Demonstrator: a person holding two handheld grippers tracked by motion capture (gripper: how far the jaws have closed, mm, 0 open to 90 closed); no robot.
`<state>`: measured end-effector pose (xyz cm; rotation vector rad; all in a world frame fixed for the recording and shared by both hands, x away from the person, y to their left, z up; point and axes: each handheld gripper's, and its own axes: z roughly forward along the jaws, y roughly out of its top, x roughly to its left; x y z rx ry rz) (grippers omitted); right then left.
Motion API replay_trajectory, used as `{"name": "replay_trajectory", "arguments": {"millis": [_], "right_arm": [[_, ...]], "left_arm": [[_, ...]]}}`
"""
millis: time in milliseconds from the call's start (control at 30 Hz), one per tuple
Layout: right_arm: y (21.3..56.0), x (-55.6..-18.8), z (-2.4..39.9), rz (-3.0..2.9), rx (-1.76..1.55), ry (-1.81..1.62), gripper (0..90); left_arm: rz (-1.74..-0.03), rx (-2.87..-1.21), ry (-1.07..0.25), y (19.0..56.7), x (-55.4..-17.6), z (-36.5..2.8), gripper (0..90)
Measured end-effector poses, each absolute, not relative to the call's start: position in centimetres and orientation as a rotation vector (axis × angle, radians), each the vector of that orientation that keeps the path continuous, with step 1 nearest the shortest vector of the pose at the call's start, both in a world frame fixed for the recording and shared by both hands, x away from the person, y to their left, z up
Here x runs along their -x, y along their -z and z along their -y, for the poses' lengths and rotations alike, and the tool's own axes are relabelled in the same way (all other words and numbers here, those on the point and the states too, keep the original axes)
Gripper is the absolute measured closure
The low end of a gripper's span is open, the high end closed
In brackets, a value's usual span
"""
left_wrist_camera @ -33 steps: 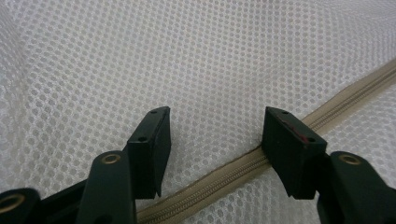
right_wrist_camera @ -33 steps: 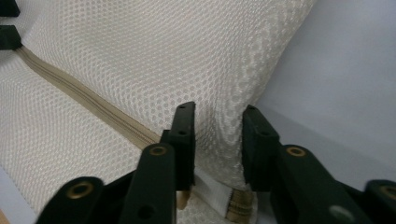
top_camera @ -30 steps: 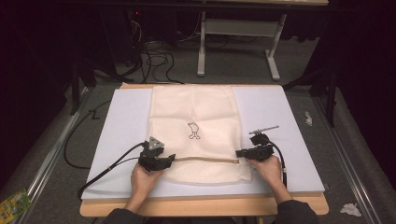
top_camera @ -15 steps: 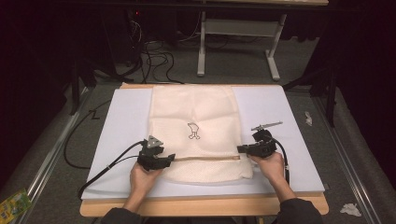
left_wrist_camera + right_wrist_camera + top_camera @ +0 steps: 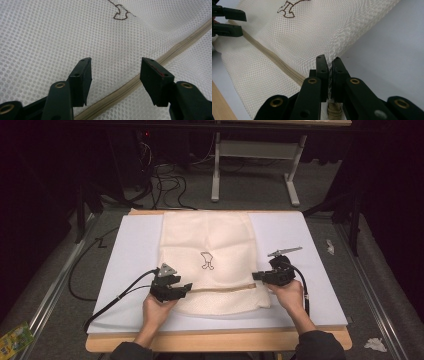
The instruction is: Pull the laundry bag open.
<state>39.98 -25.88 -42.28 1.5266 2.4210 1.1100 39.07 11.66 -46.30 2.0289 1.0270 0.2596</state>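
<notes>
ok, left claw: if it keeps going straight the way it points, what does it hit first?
Most likely the mesh bag itself. The left claw stands open just above the cloth, with the zipper running under the gap, so cloth near the zipper comes first. How far above is hard to judge.

The room is dark beyond the lit wooden tabletop (image 5: 215,340), which carries a pale grey-white mat (image 5: 130,255). Grey carpet (image 5: 250,195) covers the floor. Behind stands a white metal desk frame (image 5: 252,165), with black cables (image 5: 160,177) tangled beside it. Metal rails (image 5: 55,285) flank the tabletop. Crumpled white scraps (image 5: 374,344) lie on the right, a green packet (image 5: 14,340) lower left.
</notes>
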Motion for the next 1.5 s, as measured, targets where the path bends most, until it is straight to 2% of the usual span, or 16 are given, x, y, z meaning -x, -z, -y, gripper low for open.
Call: {"name": "replay_trajectory", "arguments": {"millis": [200, 400, 933, 1067, 1333, 1467, 1500], "right_arm": [[42.1, -39.9, 25.8, -2.405, -1.514, -1.137, 87.8], [41.4, -40.0, 25.3, -2.39, -1.493, -1.155, 87.9], [40.4, -40.4, 23.9, -2.405, -1.442, -1.179, 87.9], [40.1, -40.5, 23.4, -2.403, -1.429, -1.186, 87.9], [39.9, -40.7, 22.5, -2.421, -1.395, -1.199, 87.9], [40.0, -40.8, 22.1, -2.426, -1.39, -1.206, 87.9], [40.0, -40.8, 22.1, -2.425, -1.388, -1.213, 87.9]], "left_arm": [[-1.032, -1.986, -0.259, 46.1, -39.1, -11.5, 39.0], [-0.984, -2.013, -0.277, 45.3, -38.8, -10.2, 37.5], [-0.945, -2.027, -0.249, 44.9, -38.8, -7.6, 38.3], [-0.939, -2.009, -0.209, 44.8, -38.7, -6.9, 39.0], [-0.911, -2.026, -0.2, 44.5, -38.5, -6.0, 43.4], [-0.875, -2.031, -0.184, 44.1, -38.4, -5.0, 49.1], [-0.87, -2.034, -0.182, 44.0, -38.3, -4.7, 54.1]]}}
